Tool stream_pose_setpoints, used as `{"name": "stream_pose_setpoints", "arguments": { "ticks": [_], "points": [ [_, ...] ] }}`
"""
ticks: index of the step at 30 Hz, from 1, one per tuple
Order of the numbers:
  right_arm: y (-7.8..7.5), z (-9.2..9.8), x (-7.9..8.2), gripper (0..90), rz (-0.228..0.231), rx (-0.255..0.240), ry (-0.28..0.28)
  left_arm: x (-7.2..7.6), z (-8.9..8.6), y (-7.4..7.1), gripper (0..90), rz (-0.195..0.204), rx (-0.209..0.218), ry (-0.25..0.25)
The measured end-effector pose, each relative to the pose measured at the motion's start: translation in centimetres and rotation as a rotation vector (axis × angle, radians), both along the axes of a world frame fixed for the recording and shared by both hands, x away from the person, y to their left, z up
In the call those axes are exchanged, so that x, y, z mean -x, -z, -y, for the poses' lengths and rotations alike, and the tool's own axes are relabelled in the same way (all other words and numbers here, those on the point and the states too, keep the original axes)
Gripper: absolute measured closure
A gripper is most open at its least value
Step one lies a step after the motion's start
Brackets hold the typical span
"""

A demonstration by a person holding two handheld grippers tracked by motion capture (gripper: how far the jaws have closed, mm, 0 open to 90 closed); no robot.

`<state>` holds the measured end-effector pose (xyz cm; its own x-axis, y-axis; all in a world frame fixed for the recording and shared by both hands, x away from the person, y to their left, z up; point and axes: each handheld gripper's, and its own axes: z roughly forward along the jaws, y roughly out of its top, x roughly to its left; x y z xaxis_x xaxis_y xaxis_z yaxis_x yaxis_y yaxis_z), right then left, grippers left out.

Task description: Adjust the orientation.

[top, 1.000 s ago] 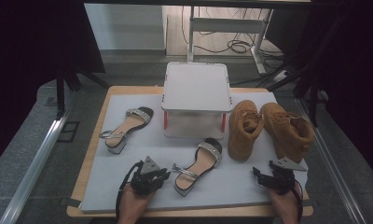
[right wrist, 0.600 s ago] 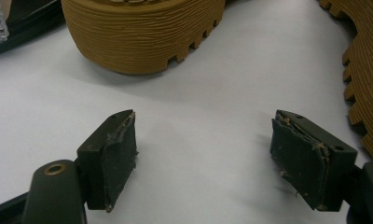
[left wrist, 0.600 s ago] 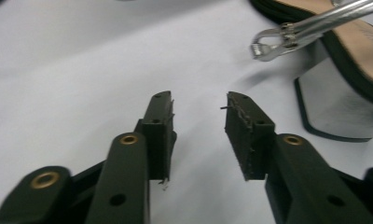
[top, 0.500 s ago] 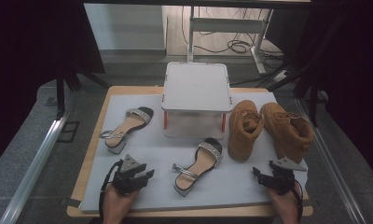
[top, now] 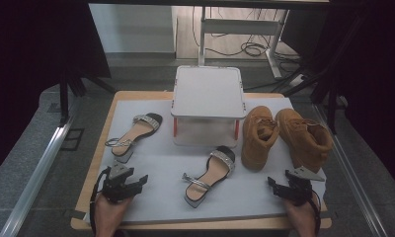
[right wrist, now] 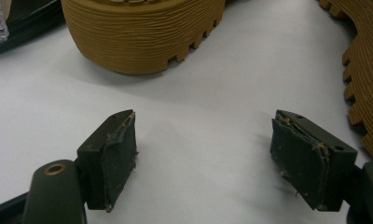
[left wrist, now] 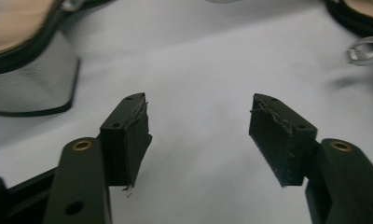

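**Silver sandals apart, boots paired, both grippers empty**

Silver-strapped sandals lie on the white mat, well apart: one sandal at the left, the other sandal in front of the box. Two tan boots stand side by side to the right of the box, touching or nearly so.

The left gripper rests at the mat's near left, below the left sandal and beside the middle one. Its jaws have just been opening and now stand spread, with nothing between them but bare mat; its own view shows a block heel ahead to the left and a strap end at the far right. The right gripper sits at the near right, jaws spread over bare mat, a boot sole just ahead.

Judging from the layout, the boots look sorted, while the sandals are not yet brought together as a pair. The box lid is on.
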<state>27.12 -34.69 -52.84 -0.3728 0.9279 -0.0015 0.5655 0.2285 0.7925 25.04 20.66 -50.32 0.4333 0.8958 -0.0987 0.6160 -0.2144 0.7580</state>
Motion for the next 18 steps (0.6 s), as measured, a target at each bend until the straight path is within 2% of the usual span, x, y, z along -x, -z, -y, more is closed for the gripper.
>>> {"name": "stream_pose_setpoints", "arguments": {
  "ticks": [4,9,12,15,17,18],
  "points": [
    [0.0,0.0,0.0,22.5,0.0,0.0,0.0,-0.4,-1.0,0.2,33.5,-0.005,0.004,-0.025],
    [0.0,0.0,0.0,22.5,0.0,0.0,0.0,-0.8,-2.3,0.3,38.4,0.003,-0.014,-0.067],
    [0.0,0.0,0.0,22.5,0.0,0.0,0.0,-1.1,-3.3,0.2,47.4,0.009,-0.015,-0.088],
    [0.0,0.0,0.0,22.5,0.0,0.0,0.0,-1.4,-4.1,0.1,58.3,0.018,-0.033,-0.11],
    [0.0,0.0,0.0,22.5,0.0,0.0,0.0,-1.7,-4.7,0.0,70.3,0.019,-0.029,-0.124],
    [0.0,0.0,0.0,22.5,0.0,0.0,0.0,-1.9,-5.0,0.0,70.3,0.02,-0.031,-0.133]
  ]
}}
